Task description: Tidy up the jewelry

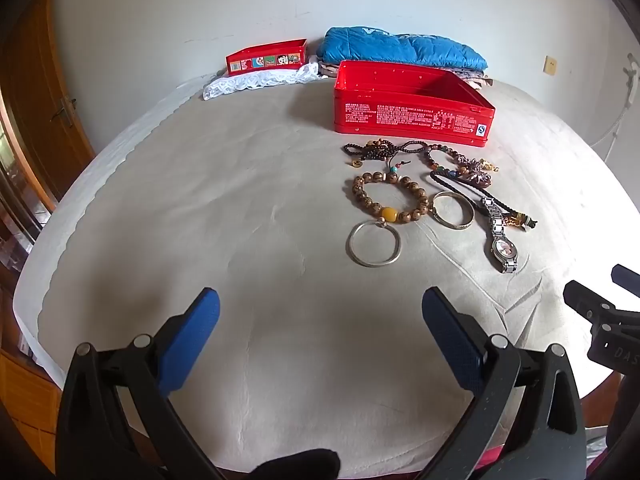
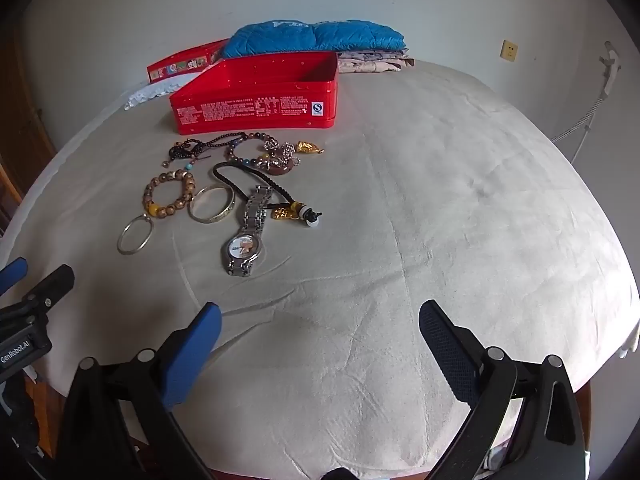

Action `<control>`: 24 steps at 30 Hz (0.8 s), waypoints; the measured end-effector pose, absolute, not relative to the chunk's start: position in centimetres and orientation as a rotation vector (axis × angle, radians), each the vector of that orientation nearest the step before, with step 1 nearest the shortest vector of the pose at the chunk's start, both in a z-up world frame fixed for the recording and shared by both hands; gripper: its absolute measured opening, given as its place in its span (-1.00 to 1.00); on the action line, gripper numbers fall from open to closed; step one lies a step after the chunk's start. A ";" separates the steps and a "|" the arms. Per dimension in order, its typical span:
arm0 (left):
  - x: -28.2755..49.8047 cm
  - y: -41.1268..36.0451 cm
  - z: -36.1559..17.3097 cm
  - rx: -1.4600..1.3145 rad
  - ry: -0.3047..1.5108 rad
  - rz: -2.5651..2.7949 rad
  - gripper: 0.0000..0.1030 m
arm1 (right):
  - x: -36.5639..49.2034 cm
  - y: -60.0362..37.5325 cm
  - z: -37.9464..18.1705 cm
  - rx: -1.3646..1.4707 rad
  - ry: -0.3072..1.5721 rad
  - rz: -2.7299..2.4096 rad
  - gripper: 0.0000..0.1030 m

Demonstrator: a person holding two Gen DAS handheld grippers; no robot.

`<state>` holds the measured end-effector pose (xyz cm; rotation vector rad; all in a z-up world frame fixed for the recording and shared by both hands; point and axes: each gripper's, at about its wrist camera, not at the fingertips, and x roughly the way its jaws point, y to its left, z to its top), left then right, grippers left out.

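1. The left gripper (image 1: 320,308) and right gripper (image 2: 320,320) both hovered with jaws spread wide, holding nothing.
2. The jewelry pile, including a plain silver bangle (image 1: 374,243) and steel-band wristwatch (image 2: 245,240), lay on the beige sheet (image 2: 440,220) just before the open red rectangular tin (image 2: 260,96).

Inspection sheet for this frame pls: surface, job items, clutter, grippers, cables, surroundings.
Surface: bed sheet, beige, creased.
Job's things: open red tin, nothing visible inside; in front of it lie bead strands, wooden bead bracelet, plain silver bangle, engraved bangle, wristwatch, black cord necklace.
Clutter: tin lid, white lace, folded blue quilt.
Grippers: left gripper and right gripper open, holding nothing.
Cables: white hose on wall.
Surroundings: wall socket, wooden door.
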<state>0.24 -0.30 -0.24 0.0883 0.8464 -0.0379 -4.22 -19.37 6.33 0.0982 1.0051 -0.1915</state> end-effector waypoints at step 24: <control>0.3 0.0 -0.6 0.089 0.854 -0.039 0.94 | -3.8 -19.3 5.9 0.098 1.014 -0.187 0.93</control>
